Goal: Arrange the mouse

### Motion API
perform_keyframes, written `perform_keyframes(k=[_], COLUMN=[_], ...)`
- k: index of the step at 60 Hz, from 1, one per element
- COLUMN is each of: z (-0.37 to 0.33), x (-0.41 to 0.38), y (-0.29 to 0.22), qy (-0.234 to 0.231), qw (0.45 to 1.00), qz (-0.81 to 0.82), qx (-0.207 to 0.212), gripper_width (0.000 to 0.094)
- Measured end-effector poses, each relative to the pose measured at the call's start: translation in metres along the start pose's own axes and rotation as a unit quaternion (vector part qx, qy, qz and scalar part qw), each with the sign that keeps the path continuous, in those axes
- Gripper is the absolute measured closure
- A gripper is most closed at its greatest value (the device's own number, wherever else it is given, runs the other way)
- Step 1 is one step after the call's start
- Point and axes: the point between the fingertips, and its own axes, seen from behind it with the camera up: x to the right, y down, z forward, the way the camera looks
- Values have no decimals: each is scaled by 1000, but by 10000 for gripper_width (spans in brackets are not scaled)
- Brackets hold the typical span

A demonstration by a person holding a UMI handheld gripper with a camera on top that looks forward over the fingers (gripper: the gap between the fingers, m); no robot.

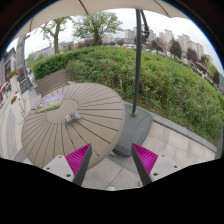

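Observation:
A small grey mouse [72, 118] lies near the middle of a round slatted wooden table [90, 135], well beyond my left finger. A flat light mat [49, 102] lies on the far left part of the table top. My gripper [111, 160] is open and empty, held above the paved floor beside the table's near edge. Its magenta pads [79, 158] face each other with a wide gap.
A dark parasol pole [137, 62] rises from a grey square base [133, 128] right of the table. A chair [52, 82] stands behind the table. A green hedge [150, 75] borders the terrace; buildings lie beyond.

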Motion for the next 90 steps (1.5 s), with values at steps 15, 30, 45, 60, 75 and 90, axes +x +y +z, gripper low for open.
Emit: perform_keyframes(k=[15,30,45,60,75,90], z=[-6,-11,4,64,149,215], x=[-60,-141,-206,-232,-245,-250], y=[8,22,25,-1,-24,-35], qy=[-9,-41,-52,-46,-37,-37], qw=[1000,999,997,997,996,998], qz=[-19,-31,-53,-27,-21,-24], qx=[1,6,32,60,78,52], gripper_width=[128,127,88,90,88,89])
